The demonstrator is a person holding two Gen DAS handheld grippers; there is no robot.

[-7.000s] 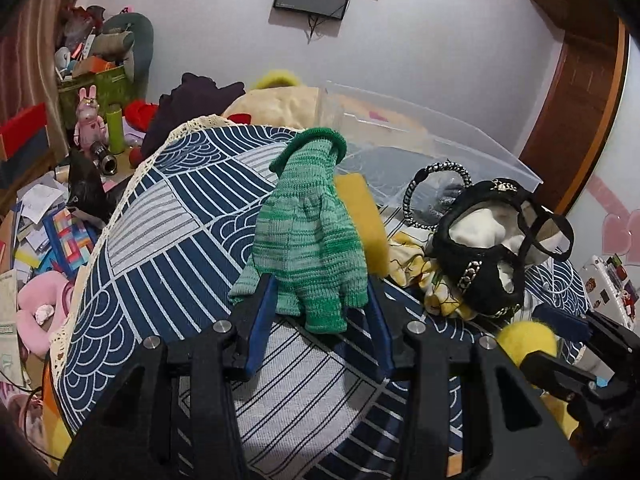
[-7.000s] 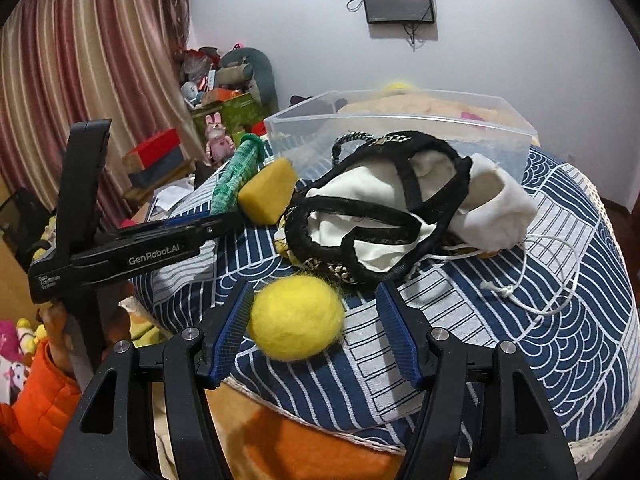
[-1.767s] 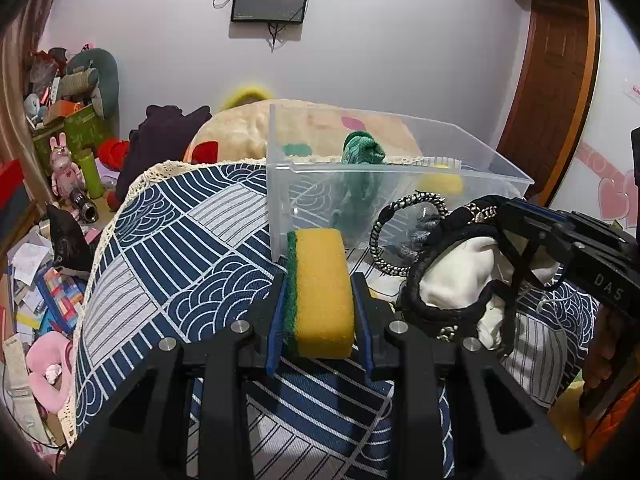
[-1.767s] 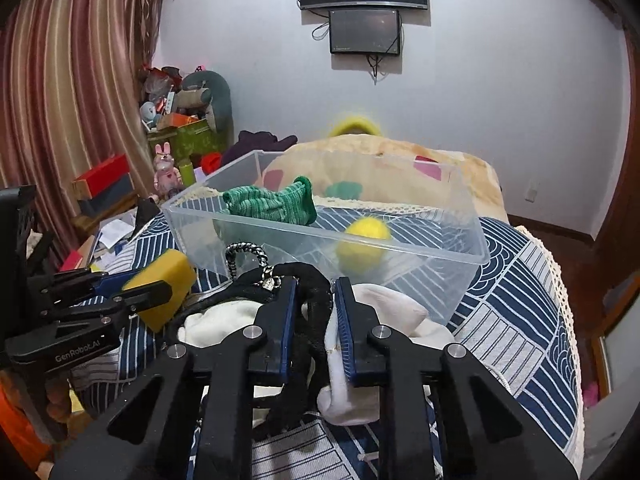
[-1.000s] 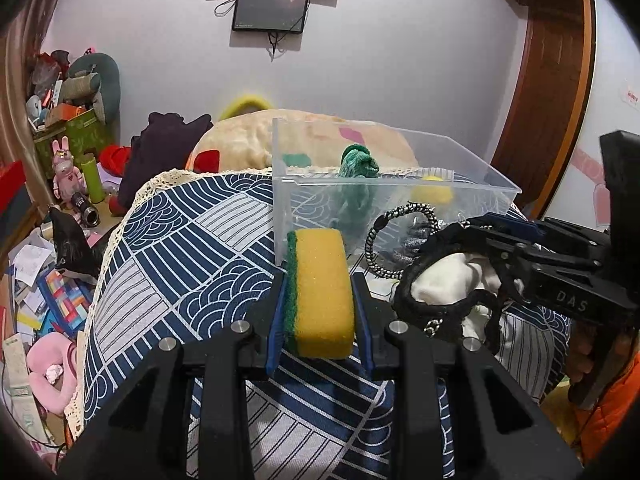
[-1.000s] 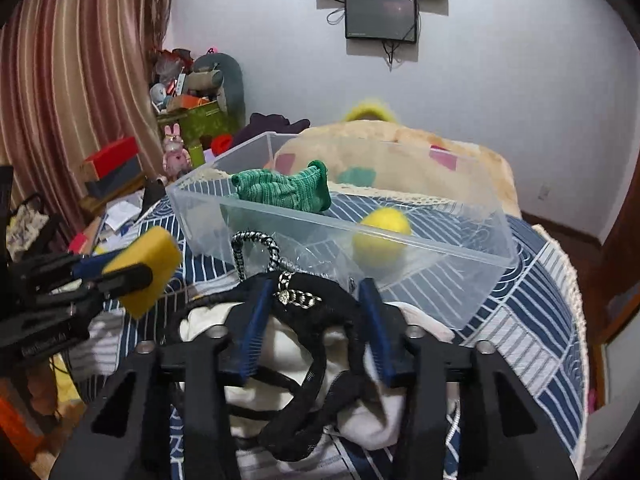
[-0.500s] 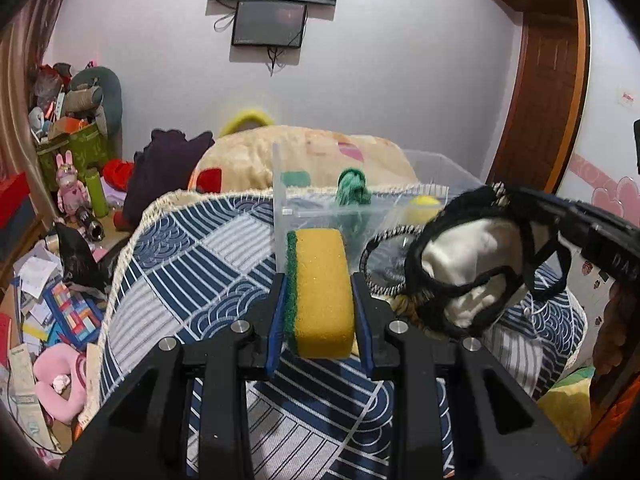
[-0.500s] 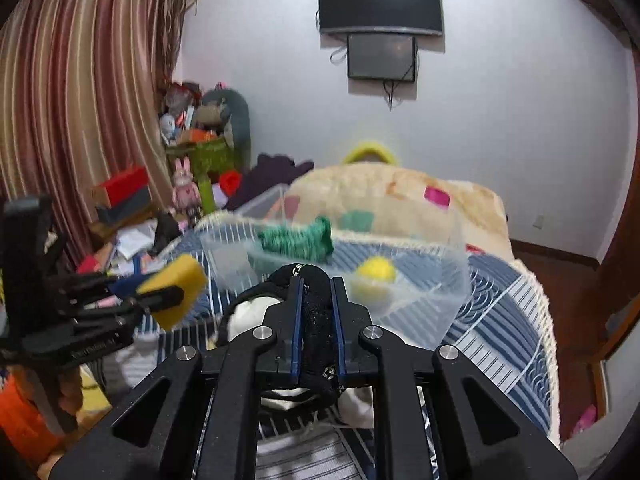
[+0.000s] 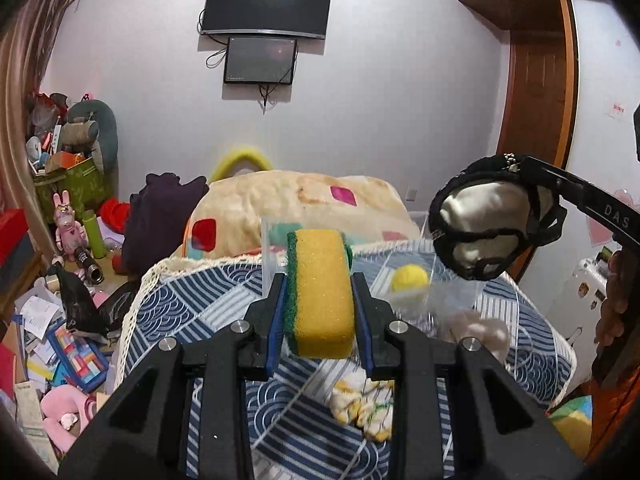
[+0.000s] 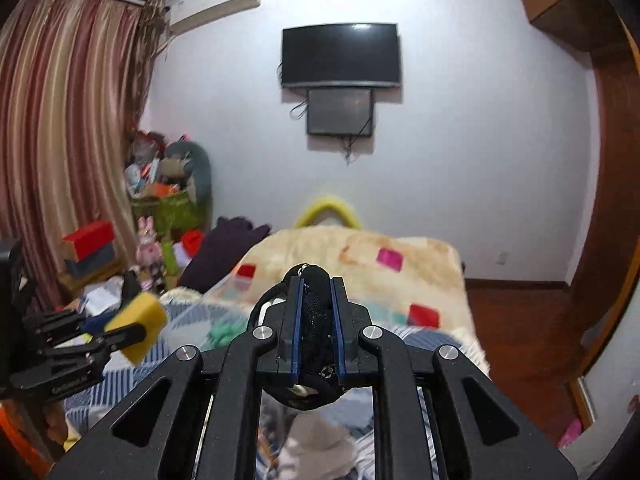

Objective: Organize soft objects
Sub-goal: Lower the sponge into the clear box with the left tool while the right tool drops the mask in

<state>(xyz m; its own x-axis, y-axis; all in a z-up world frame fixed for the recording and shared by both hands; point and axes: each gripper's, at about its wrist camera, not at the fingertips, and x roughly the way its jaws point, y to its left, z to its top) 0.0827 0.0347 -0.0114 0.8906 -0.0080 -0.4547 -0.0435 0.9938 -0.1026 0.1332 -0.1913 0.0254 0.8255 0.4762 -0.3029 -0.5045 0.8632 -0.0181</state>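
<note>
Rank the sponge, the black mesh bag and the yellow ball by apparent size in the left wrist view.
1. Black mesh bag and sponge: look alike; the sponge is nearer the camera, so no ranking.
2. Yellow ball: clearly smallest.

Right hand-held gripper [image 10: 314,312], jaws clamped on a black mesh pouch with pale lining [image 10: 316,320], raised above the blue-and-white patterned surface [image 10: 120,376]. Left of the pouch, the left hand-held gripper [image 10: 120,330] grips a yellow rectangular sponge [image 10: 138,322]. Beyond the pouch: beige blanket [image 10: 360,258], wall-mounted black television [image 10: 340,55].
</note>
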